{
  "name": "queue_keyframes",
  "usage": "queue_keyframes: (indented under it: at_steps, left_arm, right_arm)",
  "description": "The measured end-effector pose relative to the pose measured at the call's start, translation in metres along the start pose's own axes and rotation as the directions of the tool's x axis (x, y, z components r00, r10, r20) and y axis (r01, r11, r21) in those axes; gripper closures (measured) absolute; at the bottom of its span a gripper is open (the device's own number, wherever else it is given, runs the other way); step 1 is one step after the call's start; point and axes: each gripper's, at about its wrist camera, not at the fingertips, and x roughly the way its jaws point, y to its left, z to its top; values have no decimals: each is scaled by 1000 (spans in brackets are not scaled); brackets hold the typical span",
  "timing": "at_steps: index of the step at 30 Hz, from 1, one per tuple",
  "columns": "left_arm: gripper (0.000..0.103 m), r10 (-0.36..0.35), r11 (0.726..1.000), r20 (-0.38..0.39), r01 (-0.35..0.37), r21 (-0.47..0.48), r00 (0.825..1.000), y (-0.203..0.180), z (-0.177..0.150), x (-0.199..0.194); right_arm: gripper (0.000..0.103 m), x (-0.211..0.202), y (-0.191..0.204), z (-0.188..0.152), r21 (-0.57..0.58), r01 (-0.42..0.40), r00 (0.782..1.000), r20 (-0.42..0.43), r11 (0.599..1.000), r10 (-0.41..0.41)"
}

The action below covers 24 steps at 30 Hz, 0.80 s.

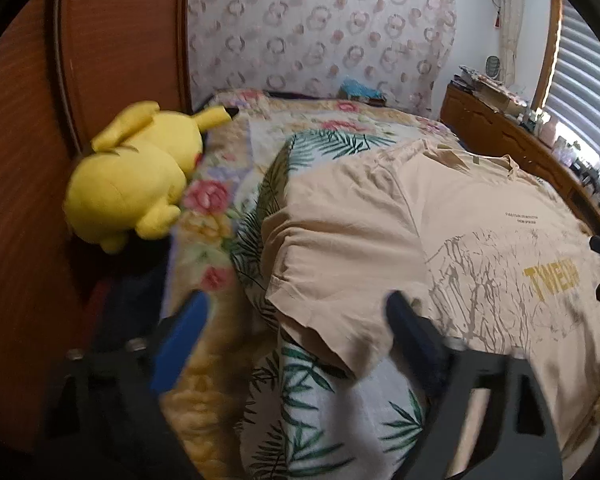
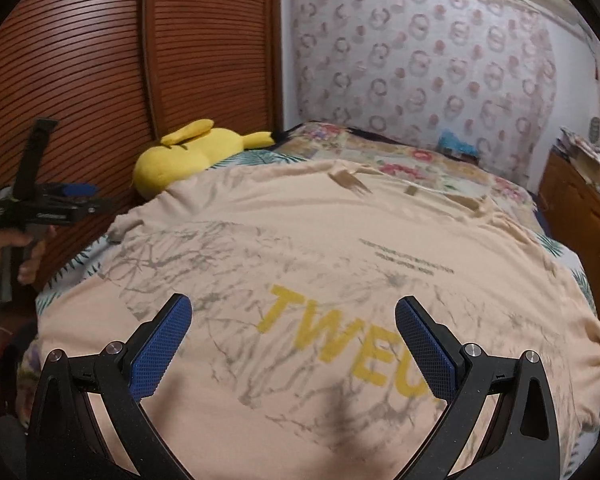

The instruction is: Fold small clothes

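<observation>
We record a bed with a floral quilt filling the frame's centre. A leaf-print sheet lies on it, a beige T-shirt spread flat over that. A yellow plush lies at left.

Open left claw over T-shirt sleeve

We are in a home bedroom: a bed with a flowered cover, a yellow plush toy, patterned wallpaper, a slatted wooden wardrobe and a cluttered dresser
</observation>
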Motion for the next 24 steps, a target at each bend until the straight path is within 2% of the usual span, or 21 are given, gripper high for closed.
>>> queue_keyframes:
  at_steps: [10,13,14,15,18,21,24]
  left_arm:
    - [54,-112,989,-105,101,-108,988,22,0,32]
    - [73,-161,982,-106,148,-122,981,24,-2,32]
    - [85,-173,980,-101,160,-119,980,23,-2,30]
    - [92,-163,982,-98,153,-108,982,21,-1,28]
    - [103,-105,994,-95,103,-29,990,9,3,21]
    - [103,-42,998,-54,44,43,998,-3,10,7]
    - [103,-45,997,5,44,62,999,-9,23,-9]
  right_arm:
    - [0,11,13,13,-13,-68,998,-2,998,68]
    - [0,19,18,15,-20,-104,994,-27,994,103]
    - [0,22,20,16,-18,-114,993,-35,993,113]
    - [0,24,21,16,-17,-131,990,-46,991,130]
    - [1,26,24,13,-13,-157,986,-53,987,156]
    - [1,24,24,8,2,-166,985,-45,986,166]
    - [1,19,20,5,19,-167,985,-36,986,167]
